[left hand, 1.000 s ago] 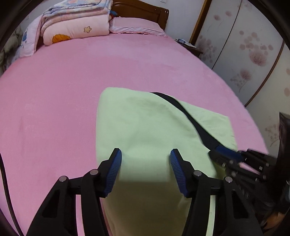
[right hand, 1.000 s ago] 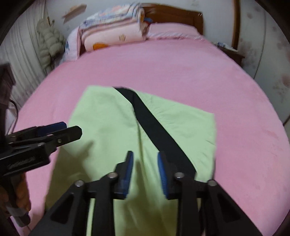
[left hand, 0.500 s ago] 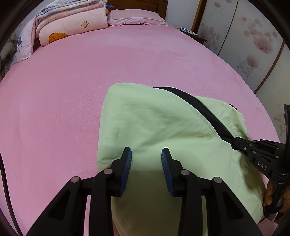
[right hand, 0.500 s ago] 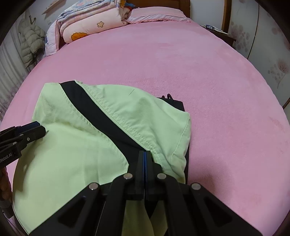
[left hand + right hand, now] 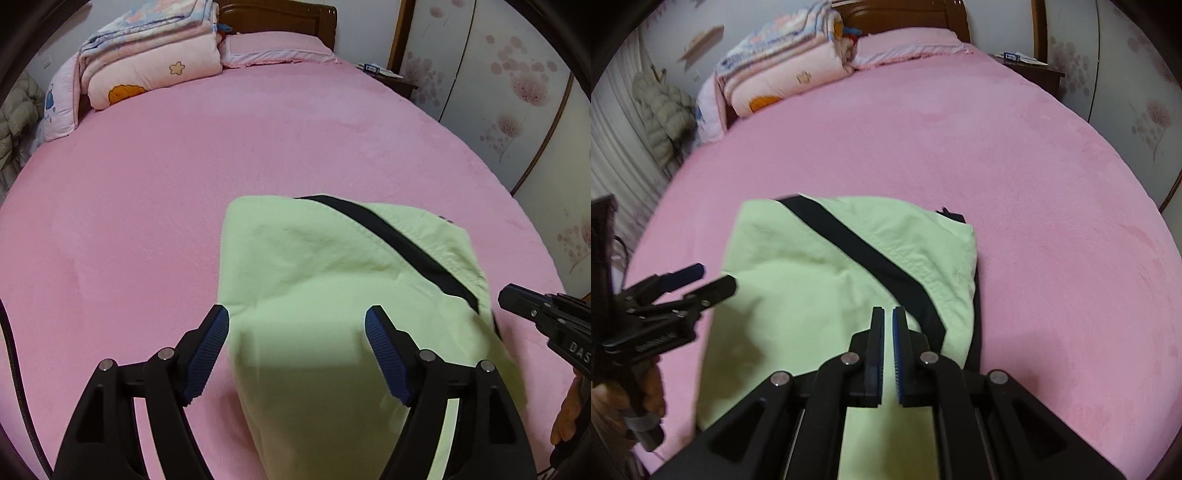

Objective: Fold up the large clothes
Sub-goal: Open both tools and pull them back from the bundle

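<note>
A light green garment with a black stripe lies folded on the pink bed; it also shows in the right wrist view. My left gripper is open wide above the garment's near left part, holding nothing. It also shows at the left of the right wrist view. My right gripper has its jaws a narrow gap apart above the garment by the black stripe, with no cloth between them. Its tip shows at the right edge of the left wrist view.
The pink bed spreads wide around the garment. Folded quilts and a pillow sit by the wooden headboard. A nightstand and flowered wardrobe doors stand to the right. A padded coat hangs at left.
The garment's right side was folded over, making it narrower. My right gripper let go of the cloth and parted slightly. My left gripper opened wide again after narrowing.
</note>
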A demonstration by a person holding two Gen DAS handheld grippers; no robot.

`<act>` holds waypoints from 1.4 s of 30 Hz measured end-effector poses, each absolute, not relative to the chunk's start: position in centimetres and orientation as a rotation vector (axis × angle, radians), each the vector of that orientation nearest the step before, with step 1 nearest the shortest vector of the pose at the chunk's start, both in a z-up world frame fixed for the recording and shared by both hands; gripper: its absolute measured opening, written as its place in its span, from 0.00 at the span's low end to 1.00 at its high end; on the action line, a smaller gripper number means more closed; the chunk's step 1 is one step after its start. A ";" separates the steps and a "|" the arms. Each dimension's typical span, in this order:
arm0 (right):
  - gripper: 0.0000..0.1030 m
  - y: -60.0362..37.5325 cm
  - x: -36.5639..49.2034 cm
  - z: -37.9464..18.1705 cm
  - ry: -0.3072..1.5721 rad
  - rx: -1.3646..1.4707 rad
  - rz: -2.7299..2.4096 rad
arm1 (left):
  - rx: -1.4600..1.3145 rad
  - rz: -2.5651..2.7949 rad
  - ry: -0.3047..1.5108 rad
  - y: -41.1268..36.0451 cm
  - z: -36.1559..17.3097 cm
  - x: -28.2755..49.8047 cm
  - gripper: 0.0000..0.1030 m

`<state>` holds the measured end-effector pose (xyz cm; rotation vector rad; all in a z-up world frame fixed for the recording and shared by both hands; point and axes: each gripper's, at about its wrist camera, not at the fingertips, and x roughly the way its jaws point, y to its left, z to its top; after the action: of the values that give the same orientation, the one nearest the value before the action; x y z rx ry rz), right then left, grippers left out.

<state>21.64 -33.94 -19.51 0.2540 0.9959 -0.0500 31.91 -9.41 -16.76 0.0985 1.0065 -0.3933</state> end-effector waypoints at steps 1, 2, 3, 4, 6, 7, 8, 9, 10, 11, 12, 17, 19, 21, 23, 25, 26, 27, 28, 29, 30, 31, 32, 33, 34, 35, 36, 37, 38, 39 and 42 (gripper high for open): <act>0.08 -33.7 21.1 -18.9 0.990 0.264 -0.041 | 0.090 -0.392 1.008 -9.2 -16.3 31.6 0.73; 0.11 -33.4 20.7 -18.4 0.986 0.269 -0.035 | 0.076 -0.391 1.012 -8.9 -15.9 31.3 0.74; 0.18 -33.2 20.1 -17.8 0.977 0.274 -0.029 | 0.058 -0.393 1.016 -8.7 -15.4 30.9 0.74; 0.28 -32.9 19.7 -17.2 0.966 0.276 -0.027 | 0.044 -0.395 1.016 -8.6 -15.0 30.3 0.78; 0.41 -32.6 18.7 -15.9 0.931 0.280 -0.041 | 0.017 -0.395 1.011 -8.1 -14.2 29.3 0.85; 0.48 -32.5 18.2 -15.5 0.922 0.284 -0.045 | 0.006 -0.395 1.003 -7.8 -13.7 28.8 0.88; 0.50 -32.4 17.6 -15.0 0.913 0.294 -0.045 | -0.001 -0.393 0.998 -7.2 -13.2 28.1 0.90; 0.54 -32.4 17.3 -14.6 0.910 0.303 -0.043 | -0.005 -0.389 0.998 -7.1 -12.9 27.7 0.91; 0.56 -32.4 16.9 -14.4 0.911 0.308 -0.044 | -0.013 -0.392 1.000 -6.9 -12.6 27.2 0.91; 0.58 -32.4 16.6 -14.1 0.909 0.310 -0.044 | -0.020 -0.398 1.008 -6.6 -12.4 26.7 0.91; 0.60 -32.4 16.1 -13.8 0.904 0.308 -0.042 | -0.025 -0.402 1.019 -6.4 -12.3 26.4 0.91; 0.62 -32.1 13.9 -12.8 0.922 0.263 -0.069 | -0.090 -0.408 1.038 -5.3 -11.8 24.3 0.91; 0.62 -31.8 12.9 -12.4 0.930 0.254 -0.062 | -0.098 -0.405 1.037 -4.8 -11.7 23.5 0.91; 0.62 -31.5 11.8 -11.9 0.930 0.241 -0.049 | -0.105 -0.396 1.039 -4.3 -11.5 22.4 0.91; 0.62 -31.2 10.6 -11.3 0.927 0.232 -0.033 | -0.111 -0.393 1.043 -3.8 -11.2 21.5 0.91; 0.62 -31.0 9.6 -10.9 0.929 0.231 -0.021 | -0.122 -0.396 1.047 -3.4 -10.9 20.7 0.91; 0.63 -31.0 9.0 -10.6 0.925 0.238 -0.016 | -0.131 -0.399 1.048 -3.2 -10.8 20.3 0.91; 0.65 -30.9 8.6 -10.3 0.926 0.245 -0.007 | -0.145 -0.400 1.051 -3.0 -10.7 20.0 0.91; 0.70 -30.8 8.3 -10.0 0.932 0.250 0.002 | -0.157 -0.400 1.056 -2.9 -10.6 19.8 0.91; 0.71 -30.8 8.0 -9.8 0.935 0.253 0.006 | -0.173 -0.403 1.065 -2.8 -10.5 19.5 0.91; 0.73 -30.8 7.6 -9.5 0.940 0.260 0.010 | -0.186 -0.408 1.075 -2.9 -10.4 19.2 0.91; 0.73 -30.8 7.4 -9.4 0.948 0.262 0.008 | -0.188 -0.411 1.080 -3.0 -10.4 19.0 0.91; 0.73 -30.9 7.3 -9.4 0.954 0.260 0.002 | -0.183 -0.413 1.087 -3.2 -10.5 18.8 0.93; 0.73 -31.0 7.2 -9.6 0.965 0.249 -0.014 | -0.169 -0.410 1.095 -3.5 -10.8 18.8 0.93; 0.76 -31.1 7.3 -9.9 0.975 0.241 -0.029 | -0.144 -0.393 1.108 -3.9 -11.3 18.8 0.93; 0.78 -31.4 7.6 -10.5 1.000 0.228 -0.057 | -0.128 -0.371 1.119 -4.1 -11.7 19.0 0.93; 0.79 -31.8 7.9 -11.1 1.019 0.223 -0.079 | -0.125 -0.355 1.129 -4.3 -12.1 19.3 0.93; 0.79 -32.2 8.3 -11.8 1.035 0.228 -0.096 | -0.129 -0.347 1.139 -4.5 -12.5 19.6 0.93; 0.79 -32.6 8.5 -12.3 1.039 0.240 -0.102 | -0.136 -0.334 1.149 -4.7 -12.9 20.0 0.93; 0.79 -32.8 8.9 -12.6 1.036 0.253 -0.105 | -0.142 -0.321 1.156 -4.9 -13.2 20.4 0.93; 0.79 -32.9 10.0 -13.4 1.031 0.248 -0.101 | -0.148 -0.301 1.163 -5.6 -13.7 21.1 0.93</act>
<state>9.99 -32.91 -13.40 0.2475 1.0313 -0.1006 21.14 -5.56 -13.73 -0.1476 1.1627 -0.3013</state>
